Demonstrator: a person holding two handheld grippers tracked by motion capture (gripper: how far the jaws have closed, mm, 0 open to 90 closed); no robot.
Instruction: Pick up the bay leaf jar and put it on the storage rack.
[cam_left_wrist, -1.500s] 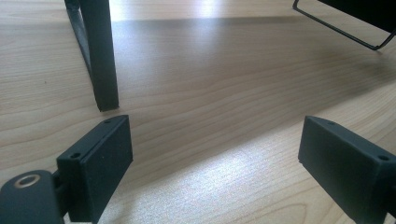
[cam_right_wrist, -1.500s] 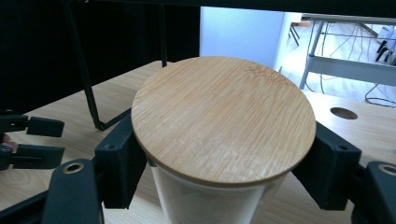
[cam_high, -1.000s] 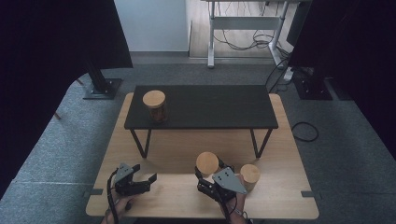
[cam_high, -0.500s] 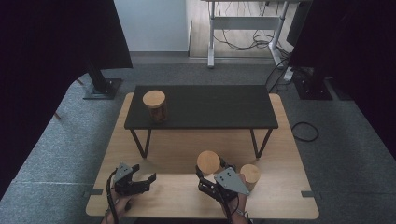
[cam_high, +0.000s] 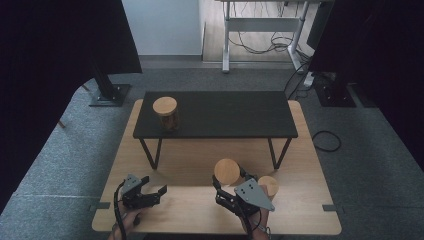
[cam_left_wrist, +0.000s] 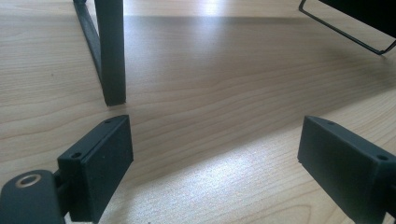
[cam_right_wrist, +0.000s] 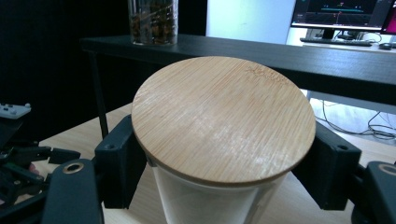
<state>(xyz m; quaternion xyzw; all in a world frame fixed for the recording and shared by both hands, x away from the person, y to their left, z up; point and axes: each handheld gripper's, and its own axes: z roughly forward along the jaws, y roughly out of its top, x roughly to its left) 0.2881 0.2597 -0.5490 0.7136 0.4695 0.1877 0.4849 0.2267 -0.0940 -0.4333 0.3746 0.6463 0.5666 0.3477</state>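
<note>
Gripping: jar is clamped below its lid by right claw, held over the desk
Left claw: jaws spread, nothing between, parked near desk's front edge

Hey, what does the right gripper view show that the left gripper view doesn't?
Right gripper view: the right gripper shut on a glass jar just under its bamboo lid, a filled jar on the black shelf, and monitors behind.
Left gripper view: the left gripper with open jaws and nothing between them, and the shelf's leg close up.
Both: the light wooden table.
</note>
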